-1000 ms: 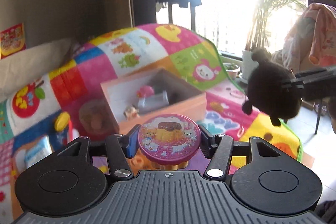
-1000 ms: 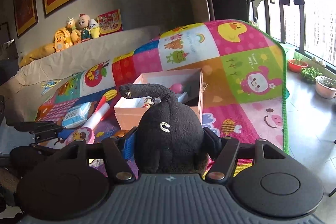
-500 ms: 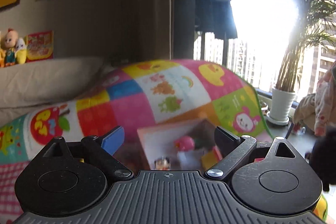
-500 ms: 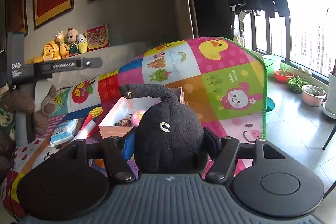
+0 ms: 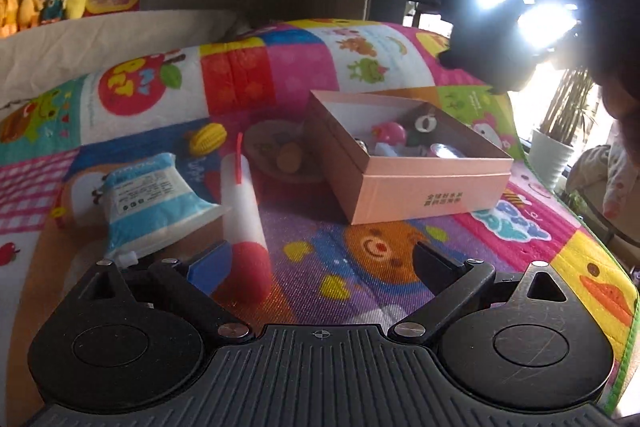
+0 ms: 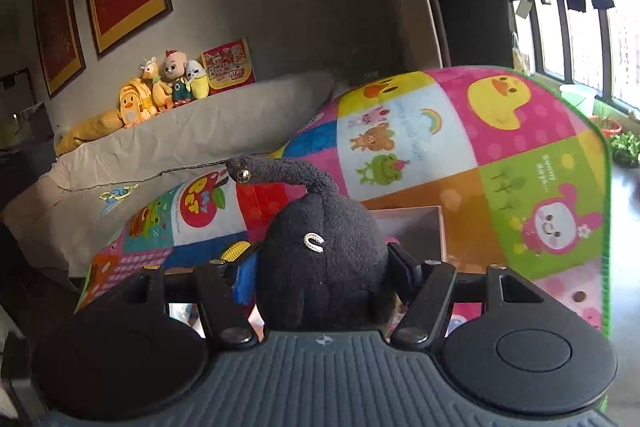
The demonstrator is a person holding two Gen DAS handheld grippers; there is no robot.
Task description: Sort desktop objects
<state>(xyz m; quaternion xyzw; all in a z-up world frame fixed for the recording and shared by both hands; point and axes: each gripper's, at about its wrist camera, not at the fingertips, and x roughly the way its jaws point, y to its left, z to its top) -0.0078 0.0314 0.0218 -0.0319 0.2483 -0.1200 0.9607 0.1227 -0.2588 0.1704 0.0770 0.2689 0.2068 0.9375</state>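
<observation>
A pink cardboard box (image 5: 424, 183) sits on the colourful play mat (image 5: 360, 251) and holds several small toys. My left gripper (image 5: 320, 263) is open and empty, low over the mat in front of the box. A white tube with a red cap (image 5: 244, 223) lies just beside its left finger. A blue and white pouch (image 5: 148, 203) lies further left. My right gripper (image 6: 320, 267) is shut on a black plush toy (image 6: 320, 259), held above the box (image 6: 416, 227). The plush also shows dark at the upper right of the left wrist view (image 5: 500, 39).
A yellow corn-shaped toy (image 5: 207, 139) and a shallow bowl with small items (image 5: 280, 155) lie behind the tube. A grey cushion (image 6: 180, 143) with plush dolls (image 6: 168, 83) lines the back. The mat's green edge (image 6: 608, 227) drops off at the right, near potted plants.
My left gripper held a round purple-lidded tin a second ago; it is now open and empty and has tilted down toward the mat. My right gripper has lifted with the black plush.
</observation>
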